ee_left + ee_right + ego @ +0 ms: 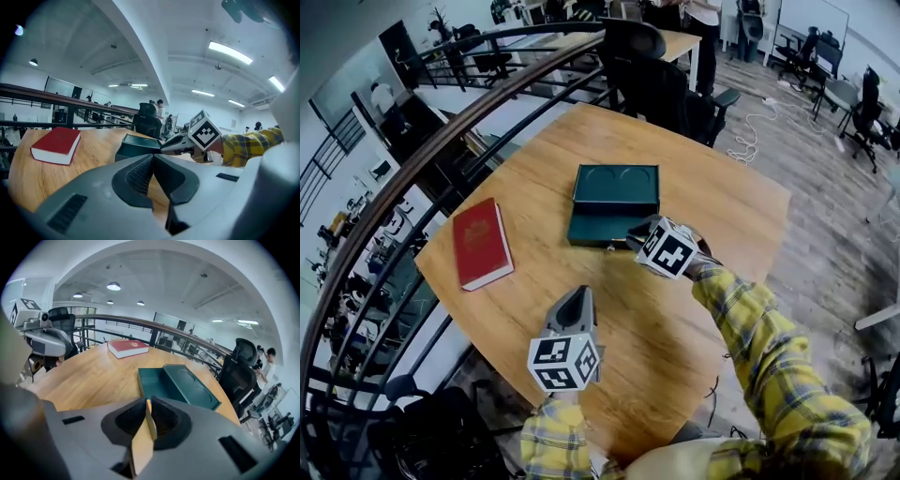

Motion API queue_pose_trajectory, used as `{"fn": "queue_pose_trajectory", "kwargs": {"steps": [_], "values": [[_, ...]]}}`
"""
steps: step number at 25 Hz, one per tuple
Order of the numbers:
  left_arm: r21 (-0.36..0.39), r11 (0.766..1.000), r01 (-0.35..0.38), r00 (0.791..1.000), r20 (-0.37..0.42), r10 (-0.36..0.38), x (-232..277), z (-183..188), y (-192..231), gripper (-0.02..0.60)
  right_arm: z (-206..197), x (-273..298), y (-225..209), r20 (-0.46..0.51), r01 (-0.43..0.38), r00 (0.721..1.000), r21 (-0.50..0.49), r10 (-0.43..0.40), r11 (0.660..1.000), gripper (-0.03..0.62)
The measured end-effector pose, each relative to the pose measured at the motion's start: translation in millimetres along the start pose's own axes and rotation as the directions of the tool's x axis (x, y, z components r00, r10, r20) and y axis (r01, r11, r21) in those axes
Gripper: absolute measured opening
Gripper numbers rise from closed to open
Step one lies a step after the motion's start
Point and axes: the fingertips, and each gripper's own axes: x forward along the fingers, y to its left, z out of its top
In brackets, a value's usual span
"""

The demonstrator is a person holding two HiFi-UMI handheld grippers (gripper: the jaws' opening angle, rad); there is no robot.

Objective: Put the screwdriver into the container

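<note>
Broadly, a round wooden bench (703, 192) fills the middle of the head view, with a dark curved railing (441, 141) along its left edge and a black office chair (652, 75) behind its far side. A yellow plaid sleeve (769, 361) reaches in from the lower right.

Near the middle of the bench lies the dark green container (614, 202). It is open, with the lid laid flat on the far side and the tray towards the person. A red book (482, 243) lies closed on the bench, well to the left of the container.

The right tool (148, 405) sits at the container's near right corner and points at its front wall. Its jaws are pressed together with nothing between them. Whether it touches the box I cannot tell.

The left tool (152, 159) is nearer the person, apart from the book and the container. Its jaws are closed too and hold nothing.
</note>
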Motion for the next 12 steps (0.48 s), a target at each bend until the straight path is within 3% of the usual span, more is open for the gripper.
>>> {"fn": "queue_pose_trajectory", "kwargs": {"steps": [3, 12], "values": [[0.011, 1.0, 0.012, 1.0, 0.009, -0.012, -9.6, 5.4, -6.6, 0.011, 3.7, -21.2, 9.3, 0.031, 0.031, 0.999, 0.067, -0.033, 0.997, 0.087], [0.06, 0.996, 0.06, 0.998, 0.027, -0.061, -51.1, 12.4, -20.0, 0.011, 3.5, -72.9, 45.9, 0.086, 0.129, 0.986, 0.136, -0.141, 0.982, 0.084]]}}
